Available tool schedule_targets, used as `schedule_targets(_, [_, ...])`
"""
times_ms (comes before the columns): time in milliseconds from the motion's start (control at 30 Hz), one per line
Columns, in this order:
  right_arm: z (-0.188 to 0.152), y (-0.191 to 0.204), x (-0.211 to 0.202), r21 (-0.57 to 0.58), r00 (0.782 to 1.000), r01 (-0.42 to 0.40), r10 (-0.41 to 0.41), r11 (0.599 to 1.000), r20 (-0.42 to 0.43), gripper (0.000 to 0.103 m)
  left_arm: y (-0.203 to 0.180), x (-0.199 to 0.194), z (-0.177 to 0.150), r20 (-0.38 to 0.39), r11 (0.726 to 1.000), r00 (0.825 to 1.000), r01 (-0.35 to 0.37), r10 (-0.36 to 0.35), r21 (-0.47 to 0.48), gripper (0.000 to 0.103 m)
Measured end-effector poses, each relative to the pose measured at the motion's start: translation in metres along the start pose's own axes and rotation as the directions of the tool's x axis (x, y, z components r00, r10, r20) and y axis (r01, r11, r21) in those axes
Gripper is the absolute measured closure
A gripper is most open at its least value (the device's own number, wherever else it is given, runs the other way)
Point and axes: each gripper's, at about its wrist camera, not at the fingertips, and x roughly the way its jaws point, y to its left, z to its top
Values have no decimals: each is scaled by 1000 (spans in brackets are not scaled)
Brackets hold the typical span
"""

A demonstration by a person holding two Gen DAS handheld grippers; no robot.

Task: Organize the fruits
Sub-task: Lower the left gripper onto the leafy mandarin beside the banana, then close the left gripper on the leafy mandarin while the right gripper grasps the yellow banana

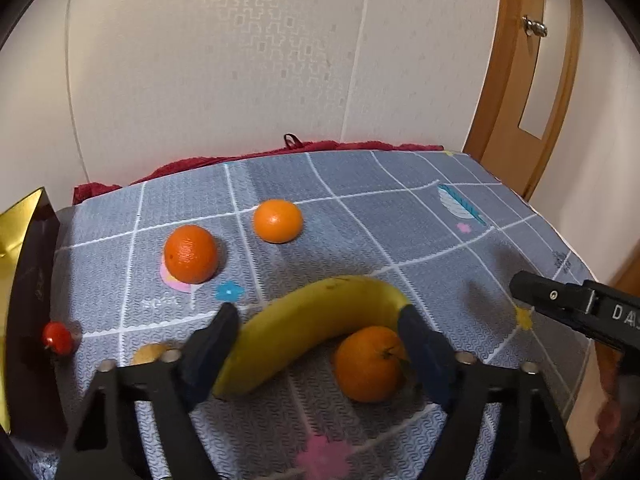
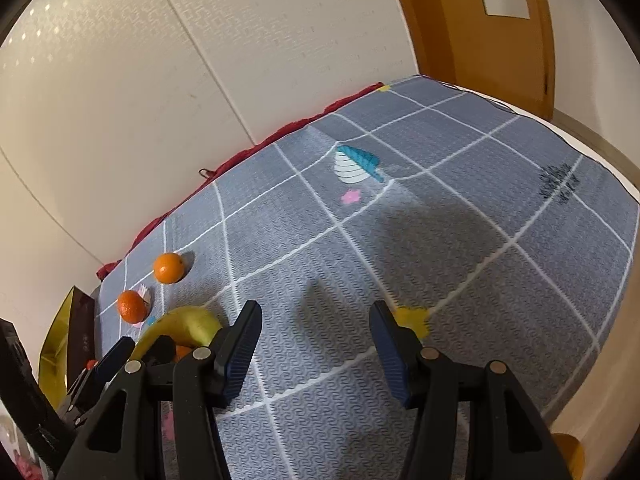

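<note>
Blue pads on the left gripper (image 1: pixel 316 310), part open: straddled the banana (image 1: pixel 304 336) and near orange (image 1: pixel 368 364) on the table (image 1: pixel 460 240), with no sure grip on either. Risked pinching both together, or nudging the orange into a roll. Right gripper (image 2: pixel 315 308): half open, empty. Beyond lay grey gridded cloth (image 1: pixel 360 208), a middle orange (image 1: pixel 191 254), a far orange (image 1: pixel 277 221), a cherry tomato (image 1: pixel 58 338), a gold box (image 1: pixel 12 232), papered wall (image 1: pixel 240 60) and a wooden door (image 1: pixel 520 100).

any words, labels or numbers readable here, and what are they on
"DA": white letters on the right gripper's black body, seen from the left wrist view; the rest is cut off at the frame edge.
Dark print on the mat near its far right edge: too blurred to read.
Faint mark on the dark box at the left: too dim to read.
Nothing else carries text.
</note>
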Motion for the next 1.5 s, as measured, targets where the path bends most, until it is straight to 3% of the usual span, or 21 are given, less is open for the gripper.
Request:
schedule_targets(100, [0,6,2,-19,1000,-1,1,1000,-5,46,6,-5,-2,10,1000,1000,17,-17,-13,34])
schedule_targets(233, [-1,12,7,-36,1000,4,-4,999,-15,46,5,-9,-6,20,1000,1000,16,-15,-24,33])
schedule_targets(400, [3,13,16,-56,1000,2,-3,998,-30,46,-9,-18,-11,50,999,999,11,-13,36,33])
schedule_targets(567, [4,14,25,-54,998,-31,28,998,-54,46,-18,-16,-12,33,996,999,24,-27,81,33])
schedule_targets(733, [2,18,27,-69,997,-44,40,997,-59,46,-31,-5,-12,-23,987,998,64,-61,145,66])
schedule_targets(1067, [1,38,37,-149,988,-137,125,979,-91,46,-19,-31,-29,-1,979,994,111,-112,172,72])
schedule_targets(1200, [0,57,47,-206,977,-191,166,960,-132,46,-10,-50,-42,7,976,994,107,-111,192,85])
schedule_targets(1300, [-1,73,57,-284,981,-175,142,943,-136,46,3,-52,-50,-18,980,995,97,-95,172,85])
schedule_targets(1400, [-2,79,62,-280,970,-216,174,936,-168,46,16,-51,-55,-28,985,994,112,-109,130,85])
schedule_targets(1467, [-5,87,63,-304,962,-241,186,922,-201,46,20,-51,-55,-27,986,992,129,-127,102,77])
schedule_targets(1500, [-6,91,62,-338,962,-244,183,909,-202,46,21,-51,-55,-24,986,991,133,-132,99,66])
